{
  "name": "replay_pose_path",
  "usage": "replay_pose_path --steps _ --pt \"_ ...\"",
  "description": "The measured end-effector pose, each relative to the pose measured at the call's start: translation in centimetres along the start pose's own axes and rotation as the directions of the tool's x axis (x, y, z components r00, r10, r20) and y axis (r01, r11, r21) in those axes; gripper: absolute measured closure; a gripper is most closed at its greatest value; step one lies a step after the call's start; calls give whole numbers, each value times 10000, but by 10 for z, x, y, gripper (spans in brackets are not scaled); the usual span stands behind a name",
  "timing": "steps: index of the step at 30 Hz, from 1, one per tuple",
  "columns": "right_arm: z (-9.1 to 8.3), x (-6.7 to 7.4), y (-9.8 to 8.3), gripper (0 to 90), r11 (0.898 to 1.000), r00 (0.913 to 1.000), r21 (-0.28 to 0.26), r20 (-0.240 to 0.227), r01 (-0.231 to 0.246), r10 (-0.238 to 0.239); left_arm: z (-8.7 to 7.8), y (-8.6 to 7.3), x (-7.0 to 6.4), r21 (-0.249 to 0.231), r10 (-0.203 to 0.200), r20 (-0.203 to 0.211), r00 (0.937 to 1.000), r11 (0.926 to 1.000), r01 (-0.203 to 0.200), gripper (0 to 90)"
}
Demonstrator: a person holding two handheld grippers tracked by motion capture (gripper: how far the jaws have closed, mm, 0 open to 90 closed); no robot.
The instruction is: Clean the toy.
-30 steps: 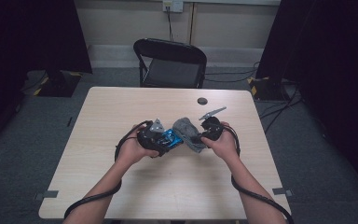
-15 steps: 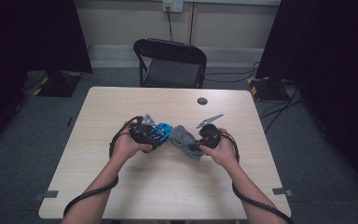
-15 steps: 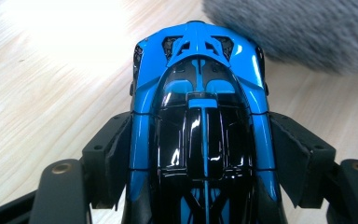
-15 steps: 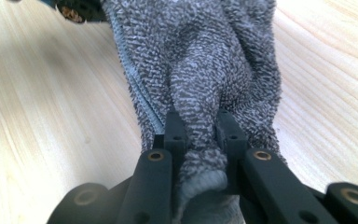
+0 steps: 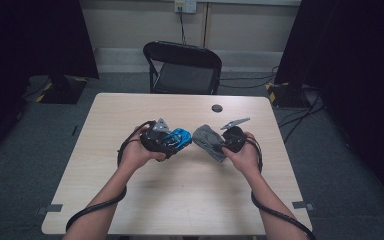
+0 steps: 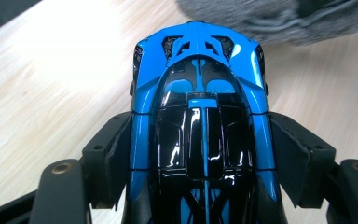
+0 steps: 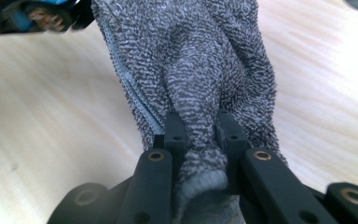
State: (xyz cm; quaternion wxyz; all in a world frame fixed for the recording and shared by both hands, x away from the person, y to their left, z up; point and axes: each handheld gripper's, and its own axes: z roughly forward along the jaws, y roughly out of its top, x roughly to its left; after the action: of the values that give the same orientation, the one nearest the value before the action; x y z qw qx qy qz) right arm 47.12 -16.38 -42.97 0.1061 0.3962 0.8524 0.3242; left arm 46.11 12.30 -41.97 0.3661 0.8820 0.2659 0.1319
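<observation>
Black left tongs (image 6: 205,154) are clamped on a blue and black toy car (image 6: 200,116), one pad pressed to each flank and the car's far end projecting beyond them; the spread is wide, set by the car's body. Right tongs (image 7: 200,130) are pinched nearly closed on a bunched fold of a grey knitted cloth (image 7: 191,60), the rest of which fans out ahead of the pads. In the high view the left tongs (image 5: 166,141) and right tongs (image 5: 225,142) face each other over the middle of the tabletop (image 5: 180,200), with the car (image 5: 179,138) and cloth (image 5: 207,141) just beside one another, whether touching cannot be told. Toward the far edge, right of centre, sits a small dark round object (image 5: 217,108). Beyond that edge stands a black folding chair (image 5: 182,67).
</observation>
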Motion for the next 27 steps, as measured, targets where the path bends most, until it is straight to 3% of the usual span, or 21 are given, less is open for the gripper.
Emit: replay_pose_path --steps 5,8,14,20,23,27 --pt "4 8 6 780 9997 9995 53 225 225 -226 0 6 -5 -129 107 37 9999 9999 -107 283" --pt "6 11 8 781 9997 9997 -49 -43 255 -255 -1 8 -4 -141 137 -41 9999 9998 -138 284" --pt "9 8 7 781 9996 9994 51 208 -273 272 -4 6 -4 -115 184 3 9998 9998 -184 283" --pt "12 12 11 781 9993 9981 348 598 154 -175 -5 8 -7 -240 163 98 9998 9996 -161 284" --pt "15 19 14 780 9990 9990 184 201 407 -410 -3 11 -7 -150 241 78 9997 9996 -240 283" --pt "19 32 16 781 9970 9969 107 -155 767 -766 0 14 -6 -172 5 65 10000 9999 -4 283"
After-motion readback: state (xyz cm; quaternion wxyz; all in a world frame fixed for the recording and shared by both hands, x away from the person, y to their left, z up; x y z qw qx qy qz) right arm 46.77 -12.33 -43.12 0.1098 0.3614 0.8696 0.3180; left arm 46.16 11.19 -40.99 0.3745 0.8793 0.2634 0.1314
